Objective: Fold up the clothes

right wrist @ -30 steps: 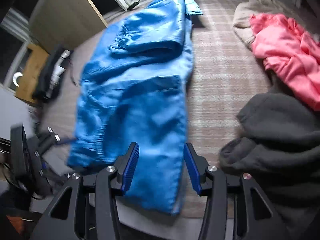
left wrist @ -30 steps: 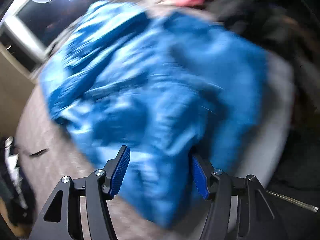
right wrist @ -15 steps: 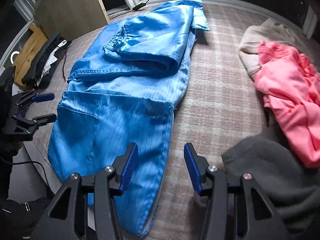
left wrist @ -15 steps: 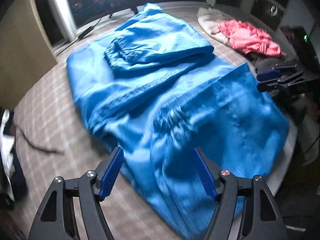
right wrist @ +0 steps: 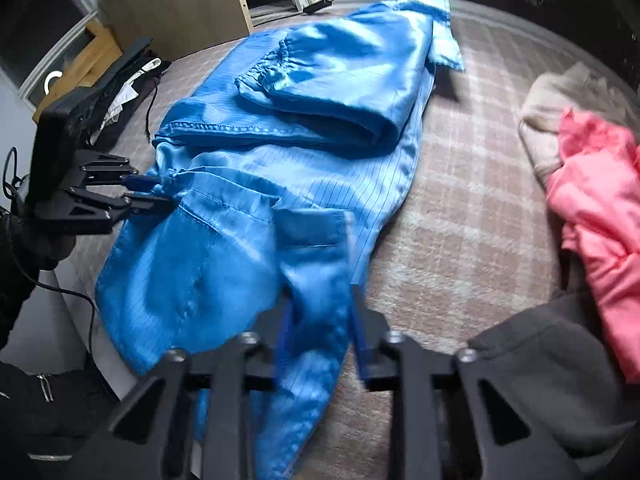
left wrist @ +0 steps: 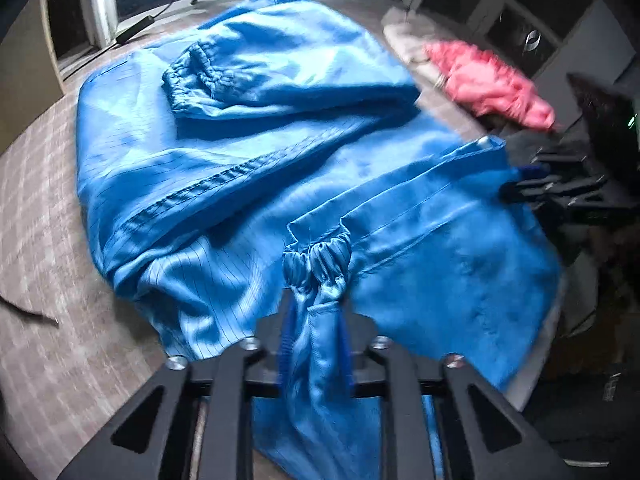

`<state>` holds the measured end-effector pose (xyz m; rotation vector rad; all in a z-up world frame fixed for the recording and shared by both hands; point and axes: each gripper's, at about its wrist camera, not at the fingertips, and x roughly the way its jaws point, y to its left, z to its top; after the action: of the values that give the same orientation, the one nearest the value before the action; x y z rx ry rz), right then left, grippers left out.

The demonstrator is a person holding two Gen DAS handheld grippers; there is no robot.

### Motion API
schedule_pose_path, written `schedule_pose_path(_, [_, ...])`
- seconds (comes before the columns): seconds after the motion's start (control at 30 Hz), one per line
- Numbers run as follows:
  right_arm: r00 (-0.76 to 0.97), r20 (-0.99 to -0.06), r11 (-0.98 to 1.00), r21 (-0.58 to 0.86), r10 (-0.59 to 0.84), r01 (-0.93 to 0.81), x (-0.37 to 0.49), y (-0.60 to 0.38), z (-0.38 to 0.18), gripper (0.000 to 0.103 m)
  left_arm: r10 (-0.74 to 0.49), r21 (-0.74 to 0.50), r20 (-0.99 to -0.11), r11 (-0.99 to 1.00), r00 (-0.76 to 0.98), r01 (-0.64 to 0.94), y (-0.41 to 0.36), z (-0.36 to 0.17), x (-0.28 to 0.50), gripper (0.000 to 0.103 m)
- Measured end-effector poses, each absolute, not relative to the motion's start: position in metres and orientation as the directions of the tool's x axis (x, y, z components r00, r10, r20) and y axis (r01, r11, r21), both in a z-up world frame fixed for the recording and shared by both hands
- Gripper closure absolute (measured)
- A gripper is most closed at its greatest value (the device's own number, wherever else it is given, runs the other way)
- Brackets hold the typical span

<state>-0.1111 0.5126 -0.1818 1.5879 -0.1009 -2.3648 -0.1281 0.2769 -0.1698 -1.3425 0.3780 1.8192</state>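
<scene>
Across the checked bed cover [right wrist: 460, 216] sprawls the blue jacket [left wrist: 248, 184], 1 sleeve folded over its top half, hem hanging off the near edge. Off to the right, a pink garment [right wrist: 596, 200] lies on a beige one [right wrist: 560, 96], with a grey garment [right wrist: 552, 364] nearer. Now the left gripper [left wrist: 316, 320] has its jaws pinched on a gathered cuff [left wrist: 318, 264], and the right gripper [right wrist: 320, 320] has its jaws narrow around the jacket's near corner.
</scene>
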Motion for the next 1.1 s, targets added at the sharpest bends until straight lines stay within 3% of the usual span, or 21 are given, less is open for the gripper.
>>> schedule_pose_path(0.1, [-0.370, -0.882, -0.948, 0.215, -0.292, 0.235, -0.107, 0.510, -0.168, 0.091, 0.480, -0.262, -0.872, -0.617, -0.091, -0.742, 0.265, -0.158, -0.123, 0.091])
schedule_pose_path(0.3, [-0.359, -0.896, -0.947, 0.167, -0.262, 0.274, -0.115, 0.499, -0.165, 0.092, 0.473, -0.223, -0.863, -0.669, -0.176, -0.709, 0.235, -0.137, -0.125, 0.092])
schedule_pose_path(0.43, [-0.315, -0.925, -0.954, 0.128, -0.214, 0.272, -0.127, 0.494, -0.181, 0.092, 0.455, -0.259, -0.883, -0.673, -0.111, -0.693, 0.244, -0.160, -0.136, 0.093])
schedule_pose_path(0.57, [-0.283, -0.936, -0.956, 0.132, -0.207, 0.262, -0.129, 0.496, -0.189, 0.080, 0.425, -0.218, -0.898, -0.651, -0.111, -0.728, 0.266, -0.172, -0.138, 0.064])
schedule_pose_path(0.63, [-0.277, -0.936, -0.955, 0.145, -0.216, 0.258, -0.127, 0.498, -0.190, 0.070, 0.418, -0.196, -0.900, -0.637, -0.121, -0.745, 0.276, -0.172, -0.142, 0.058])
schedule_pose_path(0.73, [-0.293, -0.928, -0.952, 0.150, -0.229, 0.268, -0.127, 0.498, -0.186, 0.068, 0.405, -0.189, -0.909, -0.614, -0.100, -0.766, 0.291, -0.177, -0.151, 0.050])
schedule_pose_path(1.0, [-0.289, -0.924, -0.955, 0.184, -0.249, 0.233, -0.127, 0.511, -0.193, 0.068, 0.410, -0.223, -0.911, -0.570, -0.039, -0.791, 0.294, -0.166, -0.140, 0.049])
schedule_pose_path(1.1, [-0.300, -0.919, -0.956, 0.192, -0.255, 0.222, -0.127, 0.515, -0.191, 0.068, 0.433, -0.231, -0.900, -0.566, -0.046, -0.791, 0.286, -0.155, -0.132, 0.038])
